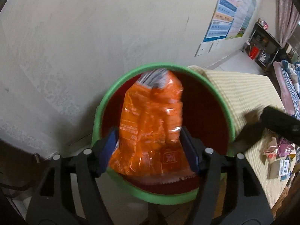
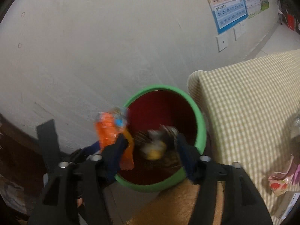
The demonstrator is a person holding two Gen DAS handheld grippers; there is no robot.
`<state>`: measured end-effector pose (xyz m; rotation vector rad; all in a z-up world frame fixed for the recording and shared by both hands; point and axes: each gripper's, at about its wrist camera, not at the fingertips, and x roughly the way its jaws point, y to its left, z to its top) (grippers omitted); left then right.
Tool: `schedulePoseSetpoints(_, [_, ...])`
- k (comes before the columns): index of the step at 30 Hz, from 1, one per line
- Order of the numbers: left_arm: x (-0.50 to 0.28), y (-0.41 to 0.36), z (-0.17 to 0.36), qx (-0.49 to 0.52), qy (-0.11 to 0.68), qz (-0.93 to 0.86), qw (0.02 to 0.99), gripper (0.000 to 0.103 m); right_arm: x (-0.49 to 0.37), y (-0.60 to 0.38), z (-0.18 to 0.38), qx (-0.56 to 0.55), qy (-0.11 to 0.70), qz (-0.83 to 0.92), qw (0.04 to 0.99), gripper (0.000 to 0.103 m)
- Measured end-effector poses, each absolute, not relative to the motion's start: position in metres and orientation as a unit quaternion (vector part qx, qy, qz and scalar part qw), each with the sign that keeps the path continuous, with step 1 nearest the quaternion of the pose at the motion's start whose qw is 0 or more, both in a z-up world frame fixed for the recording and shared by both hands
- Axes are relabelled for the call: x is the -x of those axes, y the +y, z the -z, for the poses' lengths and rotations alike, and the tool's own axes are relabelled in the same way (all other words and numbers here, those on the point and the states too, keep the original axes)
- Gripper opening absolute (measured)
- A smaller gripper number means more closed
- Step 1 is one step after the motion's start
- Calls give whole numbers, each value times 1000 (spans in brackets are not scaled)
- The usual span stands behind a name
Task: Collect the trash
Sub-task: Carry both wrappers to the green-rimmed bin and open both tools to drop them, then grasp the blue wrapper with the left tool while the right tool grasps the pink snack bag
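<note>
A green bin [image 1: 105,101] with a dark red inside stands against the wall, right below both grippers. An orange snack bag [image 1: 150,116] hangs over its mouth between the blue pads of my left gripper [image 1: 150,150]; the jaws stand wide and the pads look just off the bag's sides. From the right wrist the same orange bag [image 2: 106,131] shows left of the bin [image 2: 200,127]. My right gripper [image 2: 150,148] is open over the bin, and a blurred dark wrapper with a yellow patch [image 2: 155,146] sits loose between its fingers.
A table under a cream checked cloth [image 1: 243,93] [image 2: 243,103] adjoins the bin on the right. Wrappers [image 1: 277,153] [image 2: 279,183] and a small box [image 1: 281,168] lie on it. A blurred black shape [image 1: 277,125] crosses the right edge. The wall carries posters [image 1: 230,11].
</note>
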<state>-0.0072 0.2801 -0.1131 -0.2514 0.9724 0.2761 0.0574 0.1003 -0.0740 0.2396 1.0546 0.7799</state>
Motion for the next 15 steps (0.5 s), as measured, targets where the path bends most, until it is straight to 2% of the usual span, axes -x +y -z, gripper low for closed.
schedulePoseSetpoints(3, [6, 279, 116, 118, 464, -135, 867, 75, -55, 97, 70, -107, 474, -360, 796, 70])
schedulePoseSetpoints(9, [6, 267, 111, 108, 462, -125, 872, 75, -48, 62, 61, -102, 452, -318, 827, 70])
schedulePoseSetpoints(15, [3, 251, 98, 94, 444, -114, 883, 75, -47, -50, 69, -144, 441, -168, 870, 71])
